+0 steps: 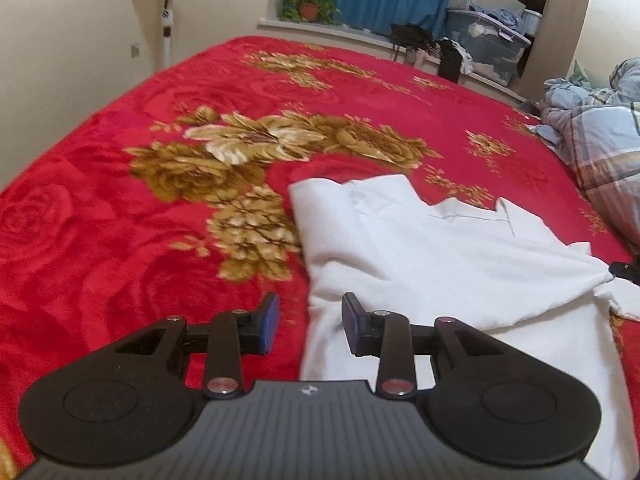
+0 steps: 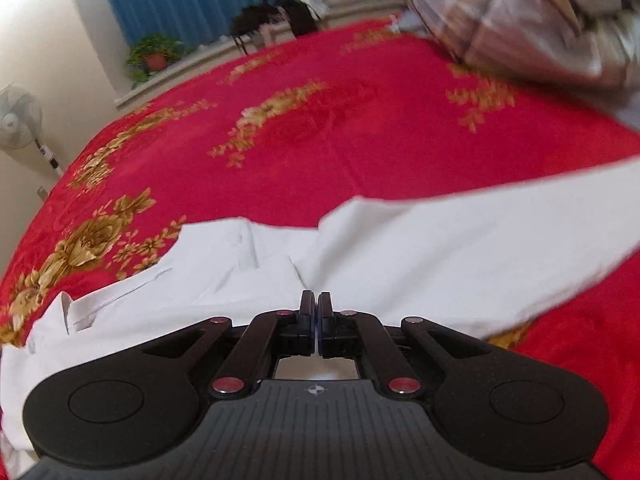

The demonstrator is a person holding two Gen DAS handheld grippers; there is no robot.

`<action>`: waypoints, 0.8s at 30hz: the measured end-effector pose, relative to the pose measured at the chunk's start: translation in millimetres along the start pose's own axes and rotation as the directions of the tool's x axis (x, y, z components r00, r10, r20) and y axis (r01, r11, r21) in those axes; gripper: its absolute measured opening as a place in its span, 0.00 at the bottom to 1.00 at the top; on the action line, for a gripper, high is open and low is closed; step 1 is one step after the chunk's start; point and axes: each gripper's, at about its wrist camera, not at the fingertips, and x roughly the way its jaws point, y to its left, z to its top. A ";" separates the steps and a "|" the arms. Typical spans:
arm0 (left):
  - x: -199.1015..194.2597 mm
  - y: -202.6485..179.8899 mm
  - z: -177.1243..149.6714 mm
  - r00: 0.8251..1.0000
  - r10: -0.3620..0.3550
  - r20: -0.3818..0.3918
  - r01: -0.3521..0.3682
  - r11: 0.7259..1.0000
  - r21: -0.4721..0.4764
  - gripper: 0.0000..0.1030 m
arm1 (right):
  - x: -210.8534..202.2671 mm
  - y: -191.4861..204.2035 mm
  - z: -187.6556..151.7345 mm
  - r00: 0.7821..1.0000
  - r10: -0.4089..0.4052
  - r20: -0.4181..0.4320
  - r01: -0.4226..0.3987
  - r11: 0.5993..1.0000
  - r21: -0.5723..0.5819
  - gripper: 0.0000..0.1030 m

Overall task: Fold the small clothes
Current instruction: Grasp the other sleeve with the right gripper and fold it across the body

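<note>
White shirt (image 1: 440, 248) spread on red floral blanket (image 1: 120, 200) of the bed. Left hand-held gripper (image 1: 310, 326) jaws apart, empty, over shirt's left edge. Right hand-held gripper (image 2: 318, 320) jaws together above shirt; cloth pinched or not, cannot tell.

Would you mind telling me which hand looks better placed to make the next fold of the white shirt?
Probably the right. The right gripper is shut, seemingly pinching the white shirt, one flap raised. The left gripper hangs open over the shirt's near edge, holding nothing.
</note>
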 end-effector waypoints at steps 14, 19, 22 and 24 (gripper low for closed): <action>39.3 -0.8 -7.5 0.995 -0.041 -0.094 0.041 0.999 -0.006 0.36 | 3.2 -13.4 -5.3 0.999 -0.030 -0.018 0.029 0.999 -0.046 0.12; 39.3 -4.2 -9.2 0.996 -0.024 -0.081 0.029 0.998 0.064 0.07 | 12.1 -14.0 -8.7 0.995 -0.007 -0.095 0.002 0.999 -0.053 0.25; 22.7 -1.6 -6.3 0.999 -0.022 -0.031 0.024 0.997 0.068 0.05 | 17.2 -12.8 -11.5 0.993 -0.022 -0.113 0.017 0.998 -0.053 0.13; 15.3 -0.2 -6.2 0.999 -0.025 -0.045 0.028 0.997 0.070 0.01 | 12.9 -12.3 -8.7 0.997 -0.021 -0.073 0.018 0.999 -0.042 0.00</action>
